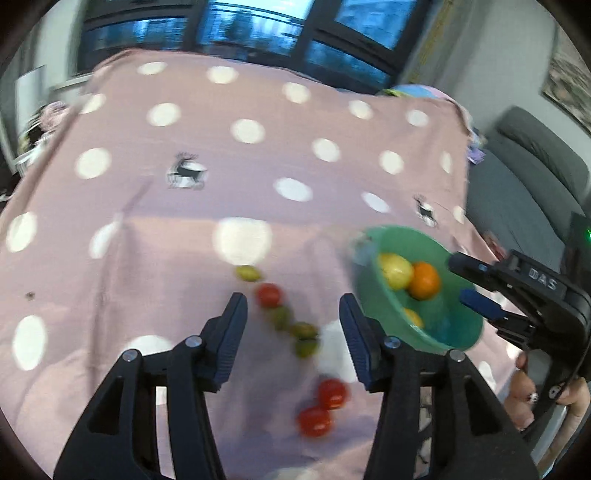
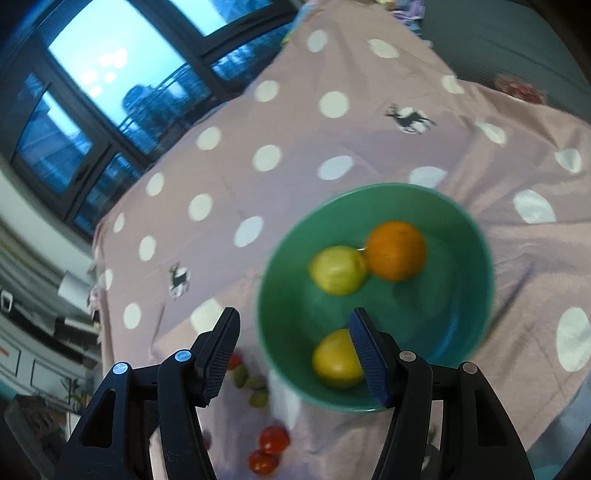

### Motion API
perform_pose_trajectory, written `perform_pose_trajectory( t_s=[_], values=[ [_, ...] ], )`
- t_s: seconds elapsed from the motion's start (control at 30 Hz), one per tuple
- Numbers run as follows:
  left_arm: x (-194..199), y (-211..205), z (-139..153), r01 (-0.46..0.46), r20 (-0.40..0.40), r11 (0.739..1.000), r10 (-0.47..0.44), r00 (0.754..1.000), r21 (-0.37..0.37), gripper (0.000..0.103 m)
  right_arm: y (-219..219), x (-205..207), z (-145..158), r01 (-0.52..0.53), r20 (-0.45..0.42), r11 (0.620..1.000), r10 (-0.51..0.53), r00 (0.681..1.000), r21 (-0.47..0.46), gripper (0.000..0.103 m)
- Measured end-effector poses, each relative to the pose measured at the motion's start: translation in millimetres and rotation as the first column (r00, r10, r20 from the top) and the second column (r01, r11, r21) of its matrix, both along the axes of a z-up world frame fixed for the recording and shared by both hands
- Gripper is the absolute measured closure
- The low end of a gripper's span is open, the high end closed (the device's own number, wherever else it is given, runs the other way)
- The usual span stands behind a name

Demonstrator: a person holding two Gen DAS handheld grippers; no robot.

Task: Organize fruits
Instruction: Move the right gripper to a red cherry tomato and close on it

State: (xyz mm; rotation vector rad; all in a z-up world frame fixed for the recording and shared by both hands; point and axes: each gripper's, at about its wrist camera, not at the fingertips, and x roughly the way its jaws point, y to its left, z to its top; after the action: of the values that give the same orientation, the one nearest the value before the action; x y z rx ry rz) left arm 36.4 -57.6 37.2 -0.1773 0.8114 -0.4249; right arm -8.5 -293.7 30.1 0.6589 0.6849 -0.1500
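A green bowl (image 1: 458, 325) (image 2: 461, 236) sits on the pink dotted cloth and holds an orange (image 1: 424, 280) (image 2: 396, 249) and two yellow fruits (image 2: 338, 270). On the cloth lie several small green fruits (image 1: 303, 330) (image 2: 255, 387) and three red fruits (image 1: 314, 421) (image 2: 273, 439). My left gripper (image 1: 293, 317) is open and empty above the loose fruits. My right gripper (image 2: 293, 332) (image 1: 469, 280) is open and empty over the bowl's near rim.
The pink cloth (image 1: 221, 184) covers a table below a dark window (image 1: 258, 33). A grey sofa (image 1: 535, 177) stands to the right. Shelves (image 2: 37, 332) stand at the left in the right wrist view.
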Motion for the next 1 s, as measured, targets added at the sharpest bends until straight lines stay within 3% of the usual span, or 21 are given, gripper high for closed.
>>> perform_pose_trajectory(
  t_s=[0.13, 0.33, 0.47, 0.53, 0.67, 0.8, 1.0],
  values=[
    [7.9, 36.8, -7.7, -0.112, -0.061, 0.994, 0.111, 0.992, -0.016, 0.051, 22.1, 16.8, -1.5, -0.1, 0.02, 0.995, 0.1, 0.995, 0.022, 0.039],
    [13.8, 60.0, -28.7, -0.196, -0.178, 0.979, 0.203, 0.963, 0.055, 0.051, 61.6, 52.5, -20.7, -0.245, -0.021, 0.967, 0.247, 0.969, 0.074, 0.039],
    [14.9, 57.6, -48.3, -0.148, -0.256, 0.98, 0.178, 0.95, 0.132, 0.053, 90.8, 75.1, -37.5, -0.287, -0.099, 0.957, 0.29, 0.952, 0.04, 0.039],
    [15.8, 56.4, -57.2, -0.116, -0.304, 0.982, 0.158, 0.939, 0.152, 0.053, 101.4, 88.4, -49.4, -0.303, -0.146, 0.952, 0.304, 0.941, 0.028, 0.046],
    [18.9, 52.2, -73.4, -0.053, -0.377, 0.989, 0.101, 0.921, 0.136, 0.053, 111.7, 105.1, -69.5, -0.296, -0.225, 0.955, 0.292, 0.93, 0.014, 0.059],
    [19.0, 53.9, -84.7, -0.046, -0.408, 0.987, 0.106, 0.907, 0.155, 0.053, 113.5, 114.7, -80.9, -0.285, -0.255, 0.958, 0.273, 0.928, -0.011, 0.061],
    [23.9, 60.9, -92.8, -0.064, -0.437, 0.991, 0.111, 0.893, 0.121, 0.055, 122.5, 116.6, -81.1, -0.278, -0.265, 0.956, 0.245, 0.933, -0.096, 0.062]
  ],
)
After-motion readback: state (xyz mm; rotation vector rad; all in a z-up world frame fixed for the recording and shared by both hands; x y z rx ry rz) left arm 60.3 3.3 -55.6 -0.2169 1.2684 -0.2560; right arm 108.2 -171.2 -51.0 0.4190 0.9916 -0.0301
